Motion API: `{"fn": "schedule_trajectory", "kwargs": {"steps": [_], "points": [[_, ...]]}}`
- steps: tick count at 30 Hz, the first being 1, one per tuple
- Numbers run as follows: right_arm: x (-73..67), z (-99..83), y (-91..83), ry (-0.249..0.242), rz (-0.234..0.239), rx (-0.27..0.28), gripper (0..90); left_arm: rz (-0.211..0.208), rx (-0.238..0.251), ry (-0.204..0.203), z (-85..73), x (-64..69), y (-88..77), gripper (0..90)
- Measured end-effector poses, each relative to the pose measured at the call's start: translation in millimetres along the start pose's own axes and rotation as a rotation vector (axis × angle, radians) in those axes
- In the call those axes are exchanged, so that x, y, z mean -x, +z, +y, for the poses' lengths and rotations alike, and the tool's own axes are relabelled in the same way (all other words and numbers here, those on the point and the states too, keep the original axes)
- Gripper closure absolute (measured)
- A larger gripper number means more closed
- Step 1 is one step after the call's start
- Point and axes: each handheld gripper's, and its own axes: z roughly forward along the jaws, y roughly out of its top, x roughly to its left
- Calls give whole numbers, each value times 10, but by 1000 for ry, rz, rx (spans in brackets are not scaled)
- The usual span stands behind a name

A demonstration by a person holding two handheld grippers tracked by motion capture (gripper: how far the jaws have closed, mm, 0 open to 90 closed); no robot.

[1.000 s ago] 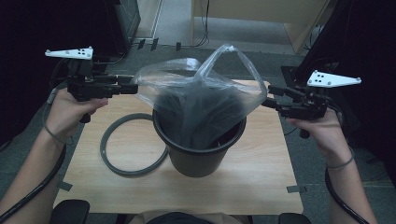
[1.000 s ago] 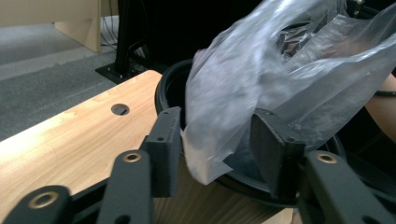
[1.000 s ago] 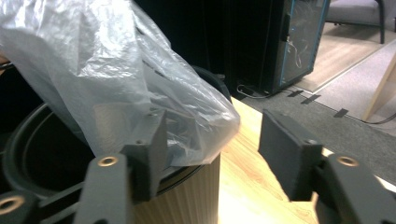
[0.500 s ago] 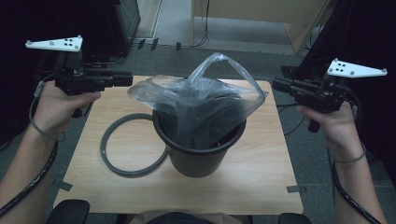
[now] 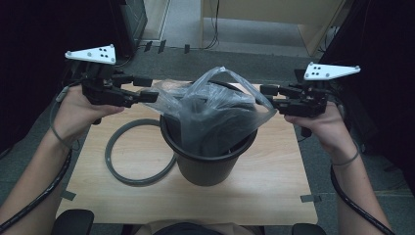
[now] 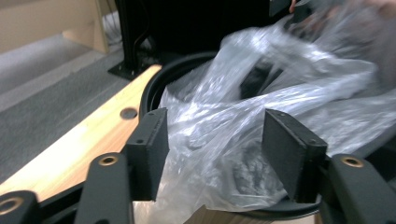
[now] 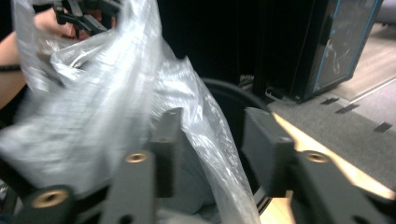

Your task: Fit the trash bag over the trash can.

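High view: a black bucket (image 5: 208,156) is seen standing on the wooden table (image 5: 274,186), with a clear plastic bag (image 5: 215,110) set in it and rising loosely above the rim. A grey ring (image 5: 139,152) lies flat on the table, just left of the bucket and touching its base or nearly so. The left gripper (image 5: 149,88) is held level at the bag's left edge, and the right gripper (image 5: 266,95) is held level at its right edge; both point inward toward the bucket. A hand is wrapped around each gripper body, and a cable trails down along each forearm.

Left gripper view: the two jaws are seen standing apart, having just been opening. Crumpled film of the bag (image 6: 261,121) lies in the gap between them, but the pads are not pressed on it; the left pad is met by the film's edge at most. The bucket's rim (image 6: 154,88) curves behind the film, and the table's edge runs off to the left.

Right gripper view: the jaws are likewise parted, having just been opening. A fold of the bag (image 7: 93,102) passes between them and drapes against the left pad, while the other pad stands clear of it. Beyond the film, the left gripper (image 7: 81,16) and its hand are made out at the far side of the bag.
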Motion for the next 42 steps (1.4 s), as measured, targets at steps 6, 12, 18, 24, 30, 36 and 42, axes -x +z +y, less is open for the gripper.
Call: {"fn": "schedule_trajectory", "kwargs": {"steps": [6, 12, 18, 24, 30, 36, 42], "points": [[42, -106, 160, 2, -6, -44, 432, 70, -60, 14, -77, -91, 147, 357], [63, -128, 278, 32, 28, -37, 394, 87, -51, -2, -55, -220, 188, 354], [26, -25, 284, 5, 43, -4, 372, 40, -13, -11, 28, -315, 188, 353], [-43, -8, 412, -9, 94, -16, 312, 41, -76, -43, -19, -356, 405, 428], [-96, -62, 575, -37, 92, -93, 448, 38, -125, -72, -23, -359, 571, 765], [-124, -90, 601, -141, -35, -133, 856, 43, -102, -91, 68, -375, 576, 892], [42, -68, 525, -124, -147, -97, 900, 48, -77, -105, 100, -505, 621, 892]]}}
